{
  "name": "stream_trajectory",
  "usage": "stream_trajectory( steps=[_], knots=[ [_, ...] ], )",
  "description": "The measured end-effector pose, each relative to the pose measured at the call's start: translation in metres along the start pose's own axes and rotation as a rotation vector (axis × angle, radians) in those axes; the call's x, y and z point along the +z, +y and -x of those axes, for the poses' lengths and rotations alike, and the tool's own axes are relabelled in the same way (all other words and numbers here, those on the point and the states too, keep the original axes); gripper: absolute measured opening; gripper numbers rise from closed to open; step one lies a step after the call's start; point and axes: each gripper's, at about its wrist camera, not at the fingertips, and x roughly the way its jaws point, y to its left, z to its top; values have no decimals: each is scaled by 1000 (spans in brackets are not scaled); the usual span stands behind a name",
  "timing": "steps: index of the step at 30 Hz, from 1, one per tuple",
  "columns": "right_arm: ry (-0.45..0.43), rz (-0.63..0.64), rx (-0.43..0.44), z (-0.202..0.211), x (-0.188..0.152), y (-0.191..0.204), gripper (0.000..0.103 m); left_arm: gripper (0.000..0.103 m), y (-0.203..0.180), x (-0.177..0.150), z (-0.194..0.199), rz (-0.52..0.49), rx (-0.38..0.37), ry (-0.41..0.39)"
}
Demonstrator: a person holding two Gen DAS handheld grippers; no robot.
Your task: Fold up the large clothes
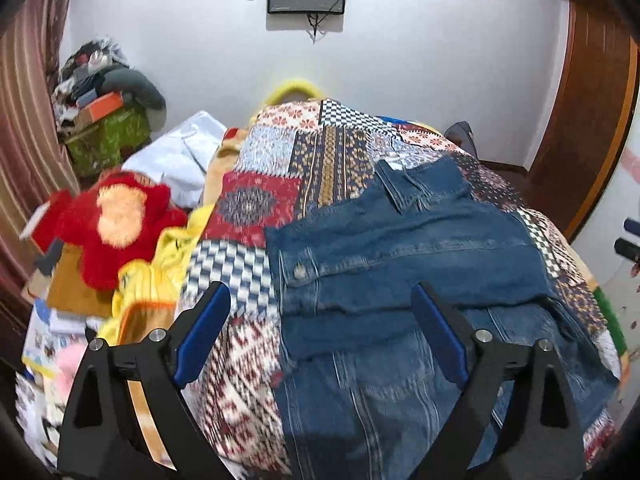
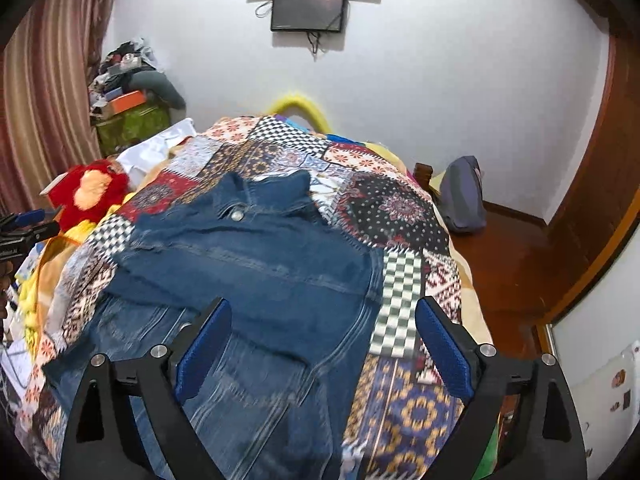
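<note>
Lying spread on a patchwork quilt of printed cotton squares [image 1: 256, 200], a blue denim jacket [image 1: 400, 240] sits ahead of and below both hand-held tools. Its long axis runs away from the cameras, collar at the far end toward the white wall, hem closest to the viewer. One fold appears already laid across the middle, leaving a thicker band of cloth there.

Seen from the left wrist camera, the left gripper [image 1: 320, 332] hangs above the jacket's near left edge, black arms tipped with blue ribbed pads spread wide with nothing between them. Denim fills the right half of that view, so the garment lies slightly to this tool's right.

Seen from the right wrist camera, the right gripper [image 2: 324, 340] is equally wide apart and empty, over the jacket's near right edge, where the denim ends and the quilt shows. Here the garment lies to the left. Neither tool looks clearly nearer; each guards its own side.

Stiff, heavy weave with raised seams and a metal button [image 2: 237, 215] near the collar suggests the denim will hold a crease yet resist bunching. A fluffy red plush toy [image 1: 112, 224] rests well apart, at the quilt's left.
</note>
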Motion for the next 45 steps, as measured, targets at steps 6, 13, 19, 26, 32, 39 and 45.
stream_trajectory(
  steps=[6, 13, 19, 26, 32, 39, 45],
  knots=[
    [51, -10, 6, 19, -51, 17, 93, 93, 8, -54, 16, 54, -3, 62],
    [162, -77, 7, 15, -114, 18, 93, 93, 29, -135, 16, 197, -27, 222],
    [241, -254, 45, 13, -155, -1, 93, 93, 43, -179, 11, 327, -92, 308],
    [280, -411, 108, 11, -188, -14, 89, 91, 39, -194, -1, 445, -191, 328],
    [248, -497, 169, 16, -196, -20, 58, 63, 27, -195, -14, 452, -225, 352],
    [253, -494, 205, 15, -194, -20, 28, 37, 8, -187, -4, 230, -103, 292],
    [245, -437, 247, 15, -181, -21, 18, 22, 17, -174, 2, 246, -110, 252]
  ],
)
